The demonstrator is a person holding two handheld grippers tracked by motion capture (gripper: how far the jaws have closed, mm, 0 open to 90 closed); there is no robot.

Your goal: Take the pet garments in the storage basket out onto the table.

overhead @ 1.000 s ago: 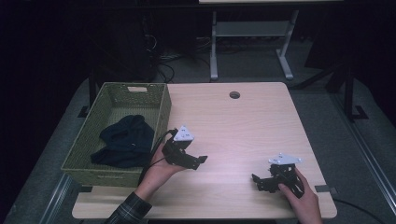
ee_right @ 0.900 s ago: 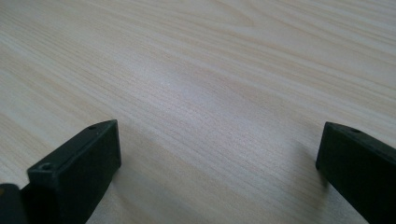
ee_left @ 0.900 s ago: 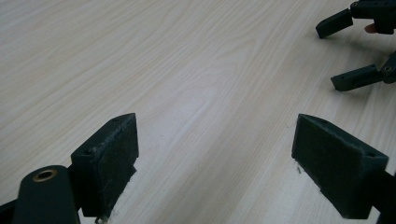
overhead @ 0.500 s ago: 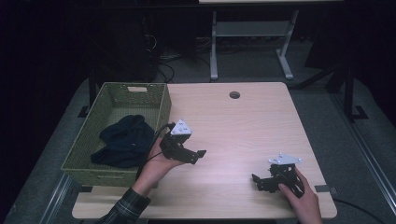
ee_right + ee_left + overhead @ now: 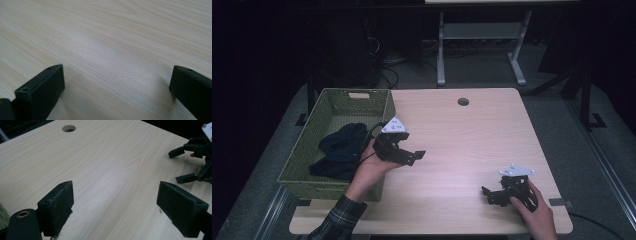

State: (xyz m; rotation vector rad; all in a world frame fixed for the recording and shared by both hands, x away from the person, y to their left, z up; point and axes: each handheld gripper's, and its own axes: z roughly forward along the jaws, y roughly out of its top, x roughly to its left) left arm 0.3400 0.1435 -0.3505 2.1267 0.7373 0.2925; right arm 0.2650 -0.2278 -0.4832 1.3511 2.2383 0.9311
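Left gripper (image 5: 412, 155) lifted nearer basket (image 5: 307, 172), right gripper (image 5: 490, 195) unmoved

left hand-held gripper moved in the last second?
Yes. The left hand-held gripper has gone up-table along the basket wall, away from the table's near edge. Its jaws stand open.

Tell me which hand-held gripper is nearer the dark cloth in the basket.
Left. The left hand-held gripper sits just beside the basket holding the cloth; the right hand-held gripper rests far across the table, near its front right corner.
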